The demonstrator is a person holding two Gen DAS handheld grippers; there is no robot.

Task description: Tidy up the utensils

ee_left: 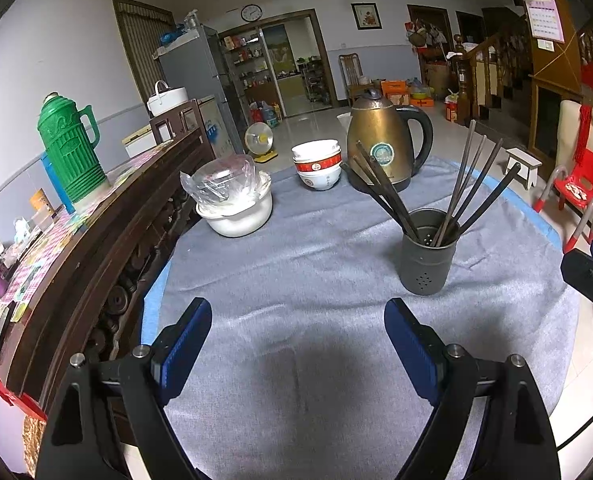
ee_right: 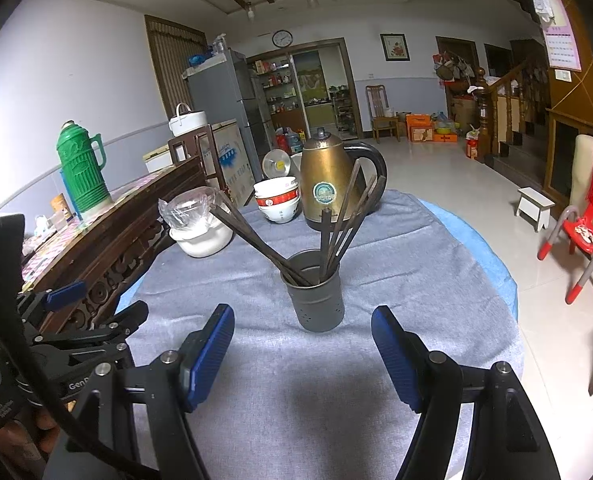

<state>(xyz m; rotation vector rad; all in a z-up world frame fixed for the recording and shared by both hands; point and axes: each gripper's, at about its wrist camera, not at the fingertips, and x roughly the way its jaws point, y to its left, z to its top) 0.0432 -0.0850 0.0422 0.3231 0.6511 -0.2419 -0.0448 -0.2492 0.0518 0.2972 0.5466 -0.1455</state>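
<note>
Now, from left to right across the scene:

Green thermos: upright on the dark wooden sideboard along the left side, far left of the table.

White pot: on the grey cloth at the far left of the table, close to the sideboard; a clear plastic-wrapped bowl sits in its mouth.

Left gripper: released, its blue pads spread wide over bare cloth at the near edge, nothing between them. In the right wrist view it shows at the left edge.

Stacked bowls: white with a red band, at the far side of the table, just left of the kettle.

Brass kettle: upright at the far edge with its black handle to the right, behind the holder.

Utensil holder: dark metal cup with small holes, upright on the cloth right of centre, apart from both grippers.

Chopsticks: dark sticks standing in the holder, some leaning left, the others fanned up and right.

Right gripper: released, jaws apart and empty, the holder just beyond the gap between the fingers.

Red chair: on the floor, far right, well apart from the table.
</note>
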